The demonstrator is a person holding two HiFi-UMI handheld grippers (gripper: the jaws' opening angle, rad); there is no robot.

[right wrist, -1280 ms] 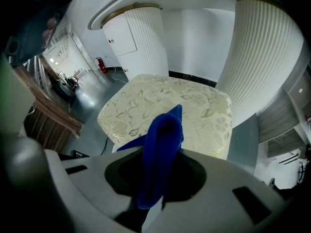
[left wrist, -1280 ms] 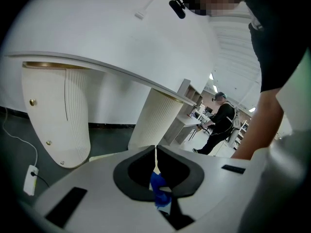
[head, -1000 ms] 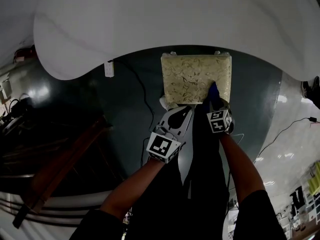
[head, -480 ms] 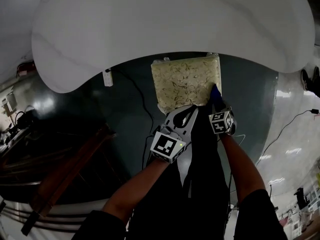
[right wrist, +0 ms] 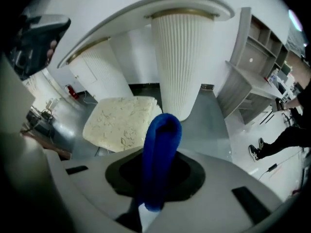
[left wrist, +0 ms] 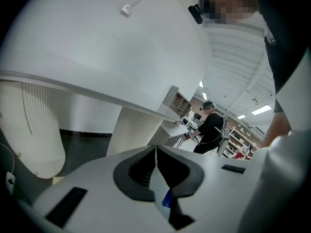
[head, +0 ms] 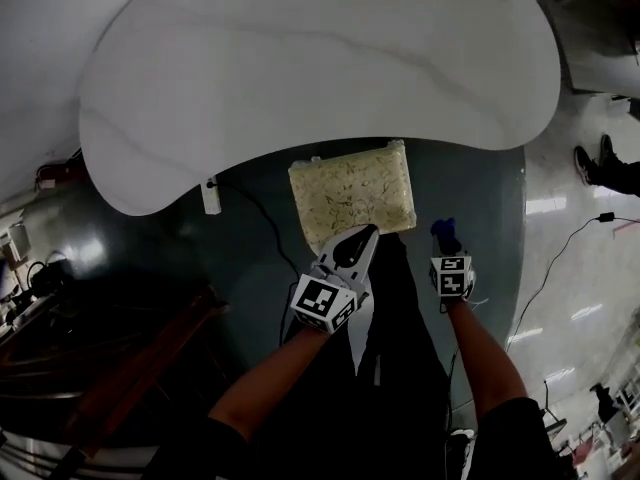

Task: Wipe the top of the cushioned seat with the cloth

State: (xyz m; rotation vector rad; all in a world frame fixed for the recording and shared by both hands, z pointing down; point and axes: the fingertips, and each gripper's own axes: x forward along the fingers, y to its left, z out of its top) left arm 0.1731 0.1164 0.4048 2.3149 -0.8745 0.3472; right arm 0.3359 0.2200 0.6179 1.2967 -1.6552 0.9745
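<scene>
- Our right gripper (head: 445, 249) has its fingers clamped on the blue cloth (right wrist: 161, 144). The cloth stands up out of them in a folded loop, so it's a firm grab.
- That cloth isn't on the cushioned seat (head: 352, 190) right now. In the head view it's off past the seat's near right corner, near it but with dark floor (head: 470, 183) showing between.
- From the right gripper view the cream, crinkly top of the seat sits behind the cloth and a bit to its left.
- Our left gripper (head: 362, 235) has its fingers pressed together with nothing between them.
- In the head view its tip overlaps the seat's near edge, roughly mid-width. We can't tell whether it's actually touching the cushion or just above it.
- The seat is tucked partly under the edge of a big curved white tabletop (head: 320, 58), which is beyond the seat from us.
- A ribbed white pedestal (right wrist: 180, 57) stands just behind the seat's far right corner.
- Left of the seat there's a small white block (head: 210, 196) on the floor with a dark cable running off it.
- The left gripper view points away from the seat, at the tabletop's underside and a person (left wrist: 210, 130) far off.
</scene>
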